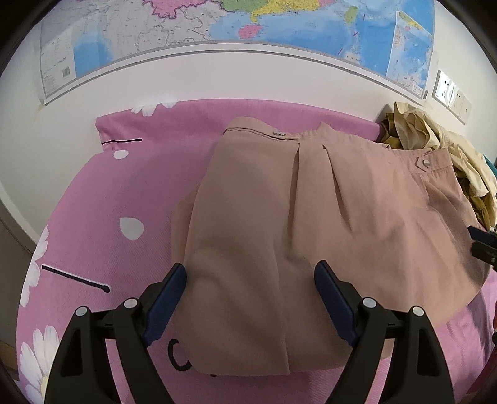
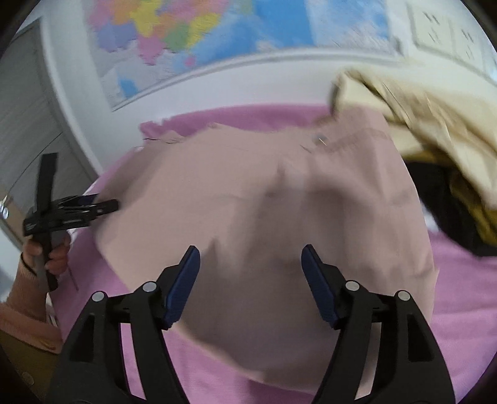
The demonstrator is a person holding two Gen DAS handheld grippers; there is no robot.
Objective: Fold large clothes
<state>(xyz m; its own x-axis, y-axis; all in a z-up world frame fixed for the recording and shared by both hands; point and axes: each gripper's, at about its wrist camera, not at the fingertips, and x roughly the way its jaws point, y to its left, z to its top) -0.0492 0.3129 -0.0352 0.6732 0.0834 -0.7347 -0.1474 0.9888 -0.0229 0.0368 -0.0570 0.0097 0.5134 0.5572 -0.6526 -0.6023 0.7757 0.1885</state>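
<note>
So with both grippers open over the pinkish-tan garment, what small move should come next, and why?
Probably lower the left gripper onto the near edge of the pinkish-tan garment and close on it. Both it and the right gripper are open and hold nothing, and the garment lies partly folded on the pink sheet, waistband at the far side.

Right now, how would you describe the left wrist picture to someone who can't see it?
A folded tan garment lies on a pink flowered sheet, the open left gripper hovering over its near edge. A beige clothes pile sits far right; a map hangs behind.
</note>
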